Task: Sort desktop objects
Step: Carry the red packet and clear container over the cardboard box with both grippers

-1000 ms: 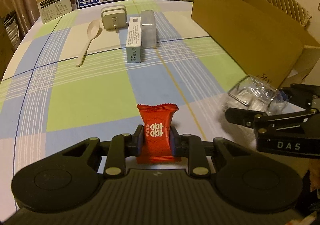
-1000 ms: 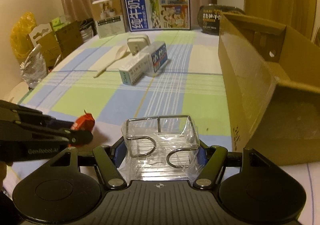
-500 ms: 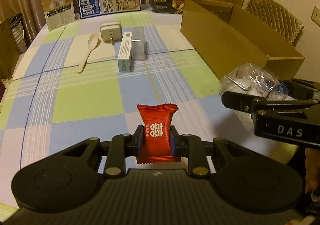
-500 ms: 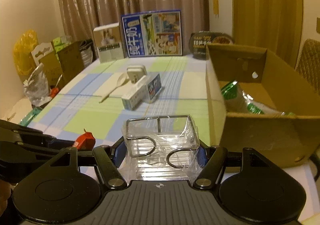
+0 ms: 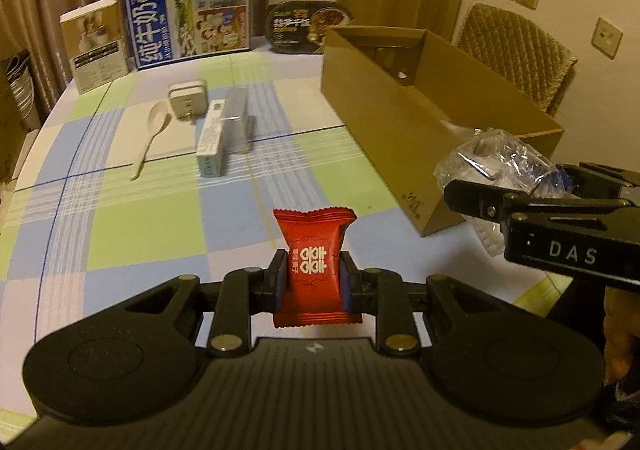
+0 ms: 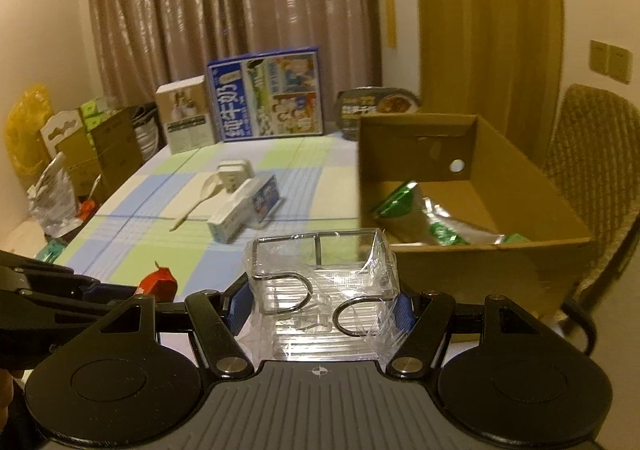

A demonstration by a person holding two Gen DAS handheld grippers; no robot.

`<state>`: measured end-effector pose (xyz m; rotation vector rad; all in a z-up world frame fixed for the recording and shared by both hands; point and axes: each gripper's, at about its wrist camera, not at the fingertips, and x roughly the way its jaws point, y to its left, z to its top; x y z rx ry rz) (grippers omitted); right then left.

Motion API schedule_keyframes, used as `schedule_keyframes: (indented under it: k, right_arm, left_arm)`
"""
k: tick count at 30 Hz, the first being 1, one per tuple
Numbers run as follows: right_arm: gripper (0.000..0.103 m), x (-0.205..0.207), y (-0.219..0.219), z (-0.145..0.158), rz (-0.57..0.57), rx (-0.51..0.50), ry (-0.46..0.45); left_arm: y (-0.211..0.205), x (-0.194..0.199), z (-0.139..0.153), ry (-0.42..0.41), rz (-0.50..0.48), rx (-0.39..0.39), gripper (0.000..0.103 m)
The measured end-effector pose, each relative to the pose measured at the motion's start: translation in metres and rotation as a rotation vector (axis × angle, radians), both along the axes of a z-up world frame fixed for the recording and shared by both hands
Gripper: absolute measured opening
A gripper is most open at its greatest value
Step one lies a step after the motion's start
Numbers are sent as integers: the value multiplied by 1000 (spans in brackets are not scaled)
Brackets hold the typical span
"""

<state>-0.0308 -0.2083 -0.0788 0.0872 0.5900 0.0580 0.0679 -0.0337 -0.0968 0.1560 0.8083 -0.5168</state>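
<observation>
My left gripper (image 5: 313, 286) is shut on a red candy packet (image 5: 313, 264) and holds it above the checked tablecloth (image 5: 140, 222). My right gripper (image 6: 322, 308) is shut on a clear plastic pack of metal hooks (image 6: 320, 276), raised near the front wall of the open cardboard box (image 6: 472, 210). The box also shows in the left wrist view (image 5: 400, 122), with the right gripper and its clear pack (image 5: 496, 158) at its near corner. A green and silver packet (image 6: 432, 220) lies inside the box.
On the table lie a white spoon (image 5: 150, 134), a white charger (image 5: 187, 100), a white medicine box (image 5: 211, 136) and a silver box (image 5: 236, 118). A blue milk carton (image 5: 188, 12), a beige box (image 5: 94, 44) and a black meal bowl (image 5: 310, 24) stand at the back. A chair (image 6: 592, 170) stands behind the box.
Both grippers have risen with their loads. The right gripper now looks over the box's front wall, so the box's inside and the green packet show.
</observation>
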Motion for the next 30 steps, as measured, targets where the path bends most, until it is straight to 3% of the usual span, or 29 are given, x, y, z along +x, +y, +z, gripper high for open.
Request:
schedule_keyframes:
  k: [30]
  right_arm:
    - [65,-8,-84,26,-167,20,-65]
  left_arm:
    - [-84,5,35,-35,-137,-51,21]
